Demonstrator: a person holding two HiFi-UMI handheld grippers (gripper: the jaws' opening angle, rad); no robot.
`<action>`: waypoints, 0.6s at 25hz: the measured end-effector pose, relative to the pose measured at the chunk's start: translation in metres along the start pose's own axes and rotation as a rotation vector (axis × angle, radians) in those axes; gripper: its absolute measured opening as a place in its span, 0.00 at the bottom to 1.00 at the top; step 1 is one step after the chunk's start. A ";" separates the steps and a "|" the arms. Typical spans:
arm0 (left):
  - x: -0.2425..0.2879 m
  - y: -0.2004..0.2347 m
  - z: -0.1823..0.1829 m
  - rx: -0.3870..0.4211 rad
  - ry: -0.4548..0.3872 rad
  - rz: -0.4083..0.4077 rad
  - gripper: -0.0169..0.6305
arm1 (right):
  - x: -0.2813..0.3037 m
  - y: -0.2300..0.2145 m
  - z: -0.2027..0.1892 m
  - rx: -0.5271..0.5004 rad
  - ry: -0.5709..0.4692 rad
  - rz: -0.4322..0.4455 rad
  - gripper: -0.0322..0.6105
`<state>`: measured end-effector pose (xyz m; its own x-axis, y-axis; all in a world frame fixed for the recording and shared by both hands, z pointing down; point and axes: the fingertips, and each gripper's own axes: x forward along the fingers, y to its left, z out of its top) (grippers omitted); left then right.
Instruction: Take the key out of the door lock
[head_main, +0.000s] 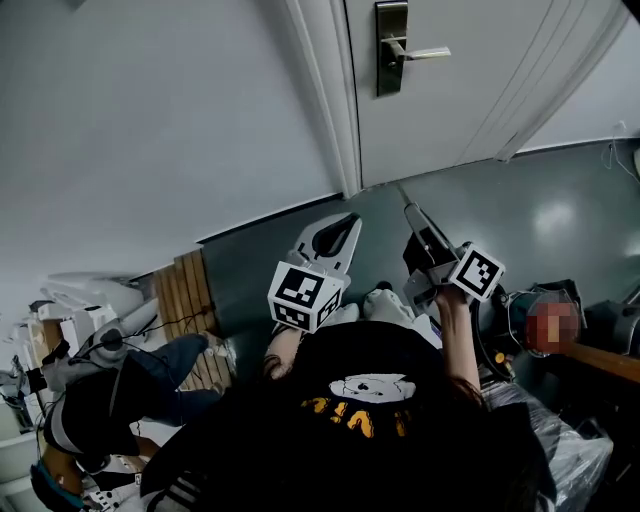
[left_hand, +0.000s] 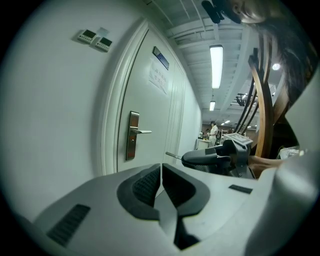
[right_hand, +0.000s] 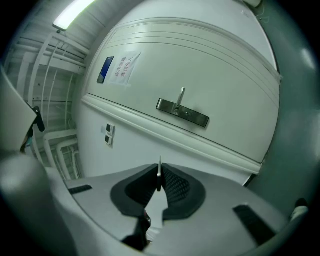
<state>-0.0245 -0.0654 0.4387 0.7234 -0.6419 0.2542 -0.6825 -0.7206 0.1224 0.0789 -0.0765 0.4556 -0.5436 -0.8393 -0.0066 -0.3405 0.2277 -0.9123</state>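
Note:
The white door (head_main: 470, 90) stands closed ahead, with a dark lock plate (head_main: 391, 47) and a silver lever handle (head_main: 420, 53). My right gripper (head_main: 412, 215) is back from the door, shut on a thin metal key (head_main: 402, 193) that sticks out past its tips. In the right gripper view the key blade (right_hand: 159, 165) stands edge-on between the dark pads (right_hand: 172, 185), and the lock plate (right_hand: 182, 112) is far off. My left gripper (head_main: 350, 222) is shut with nothing in it. Its own view shows the closed jaws' tips (left_hand: 161, 167), the lock plate (left_hand: 132, 135) and the key (left_hand: 172, 156).
Someone sits on the floor at the lower left (head_main: 100, 390), next to a wooden slatted piece (head_main: 185, 290). Dark bags and gear (head_main: 520, 320) lie at the right. A wooden coat stand (left_hand: 262, 115) rises to the right of me. Wall switches (left_hand: 95, 40) sit left of the door frame.

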 end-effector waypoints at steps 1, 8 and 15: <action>-0.005 0.001 -0.003 -0.003 0.000 0.001 0.05 | 0.000 0.002 -0.007 -0.005 0.005 -0.001 0.08; -0.045 0.009 -0.019 -0.010 -0.010 -0.002 0.05 | 0.002 0.022 -0.052 -0.035 0.025 0.007 0.08; -0.053 0.016 -0.025 -0.016 -0.018 -0.012 0.05 | 0.006 0.026 -0.067 -0.063 0.036 0.002 0.08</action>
<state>-0.0765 -0.0362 0.4512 0.7331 -0.6380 0.2355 -0.6752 -0.7242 0.1402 0.0153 -0.0426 0.4590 -0.5709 -0.8210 0.0075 -0.3862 0.2605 -0.8848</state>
